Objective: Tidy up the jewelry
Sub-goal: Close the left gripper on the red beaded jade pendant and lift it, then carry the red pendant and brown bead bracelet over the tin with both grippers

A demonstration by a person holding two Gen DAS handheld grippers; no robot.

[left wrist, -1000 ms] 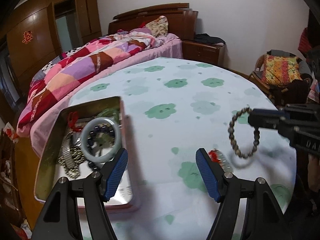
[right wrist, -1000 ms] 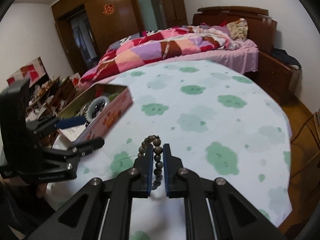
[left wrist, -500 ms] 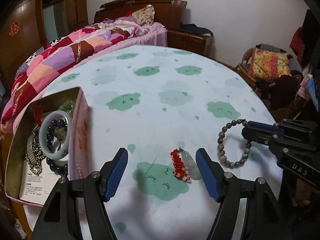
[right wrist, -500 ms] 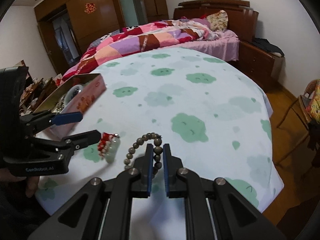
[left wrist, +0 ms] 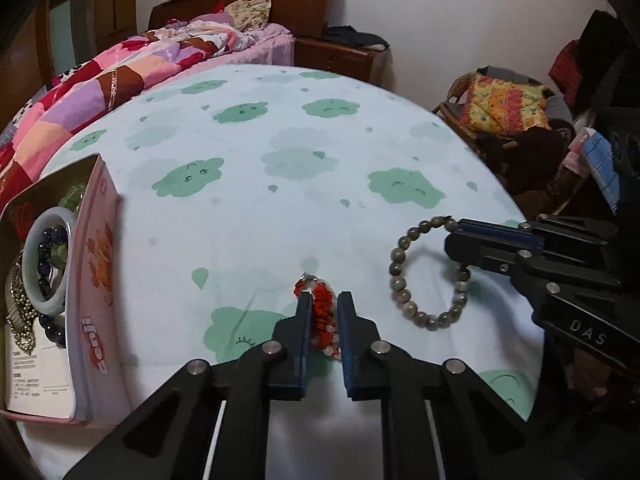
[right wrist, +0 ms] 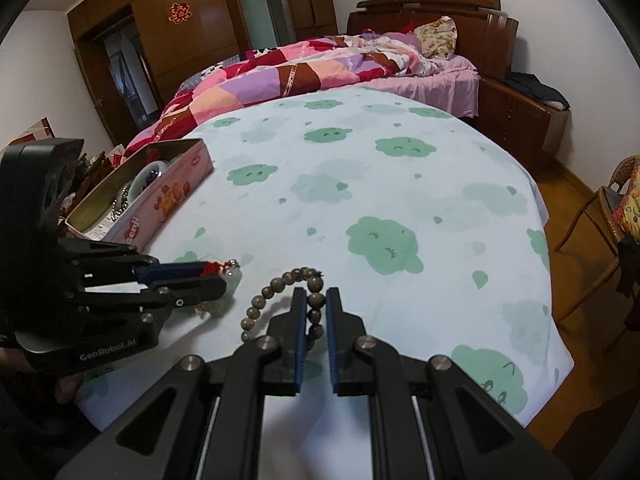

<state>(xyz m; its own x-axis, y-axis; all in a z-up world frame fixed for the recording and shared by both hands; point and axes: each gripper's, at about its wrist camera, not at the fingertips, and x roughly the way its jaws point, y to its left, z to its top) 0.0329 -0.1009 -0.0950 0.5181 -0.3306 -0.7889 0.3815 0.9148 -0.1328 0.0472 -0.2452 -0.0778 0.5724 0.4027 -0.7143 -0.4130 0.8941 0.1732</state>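
My left gripper (left wrist: 324,304) is shut on a red-corded pendant with a pale green stone (left wrist: 322,308), low over the table; the pendant also shows in the right wrist view (right wrist: 224,271). My right gripper (right wrist: 313,300) is shut on a grey-brown bead bracelet (right wrist: 276,292), which hangs just above the cloth to the right of the pendant (left wrist: 404,272). An open pink tin (left wrist: 94,280) at the table's left holds a jade bangle (left wrist: 44,256), dark beads and a metal chain.
The round table has a pale cloth with green clouds (left wrist: 280,160). A bed with a patchwork quilt (right wrist: 280,76) lies behind. A wicker chair with a cushion (left wrist: 504,108) stands at the right. A wooden nightstand (right wrist: 516,108) is past the table's far edge.
My left gripper has moved right from the tin to the pendant and shut on it. My right gripper still holds the bracelet, now lower and nearer the left gripper.
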